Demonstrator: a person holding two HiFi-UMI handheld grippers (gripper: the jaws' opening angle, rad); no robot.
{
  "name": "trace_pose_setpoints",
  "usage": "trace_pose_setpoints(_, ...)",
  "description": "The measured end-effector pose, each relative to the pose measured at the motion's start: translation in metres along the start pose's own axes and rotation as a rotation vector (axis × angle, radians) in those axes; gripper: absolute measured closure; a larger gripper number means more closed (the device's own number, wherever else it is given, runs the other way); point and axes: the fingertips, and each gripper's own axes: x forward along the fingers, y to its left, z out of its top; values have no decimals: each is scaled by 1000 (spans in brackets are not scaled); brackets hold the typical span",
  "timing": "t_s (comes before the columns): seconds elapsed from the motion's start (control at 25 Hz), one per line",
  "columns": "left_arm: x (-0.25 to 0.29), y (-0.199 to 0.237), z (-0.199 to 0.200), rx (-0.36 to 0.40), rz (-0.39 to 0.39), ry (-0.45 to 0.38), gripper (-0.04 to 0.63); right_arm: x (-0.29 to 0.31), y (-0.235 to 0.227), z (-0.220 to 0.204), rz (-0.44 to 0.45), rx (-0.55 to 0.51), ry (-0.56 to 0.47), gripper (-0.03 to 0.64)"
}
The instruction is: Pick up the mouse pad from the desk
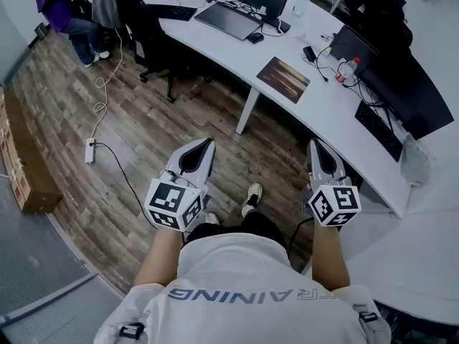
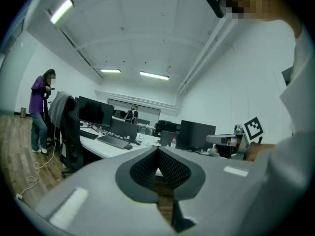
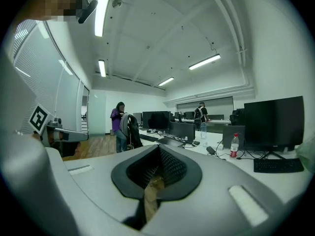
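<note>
On the white desk (image 1: 324,115), a flat brown-streaked mouse pad (image 1: 283,79); left gripper (image 1: 204,147), right gripper (image 1: 315,149) clenched, empty.

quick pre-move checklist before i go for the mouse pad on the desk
1. Mouse pad in sight, flat on desk: ok
2. Pad top free of objects: ok
3. Left gripper empty: ok
4. Right gripper empty: ok
5. Jaws open for a grasp: not ok, both shut
6. Grippers at the pad: not ok, both short of it
</note>
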Motion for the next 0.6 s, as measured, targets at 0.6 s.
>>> trace_pose_setpoints(0.6, 126, 35, 42, 54, 9, 22, 595, 112, -80, 21, 19, 62, -34, 604)
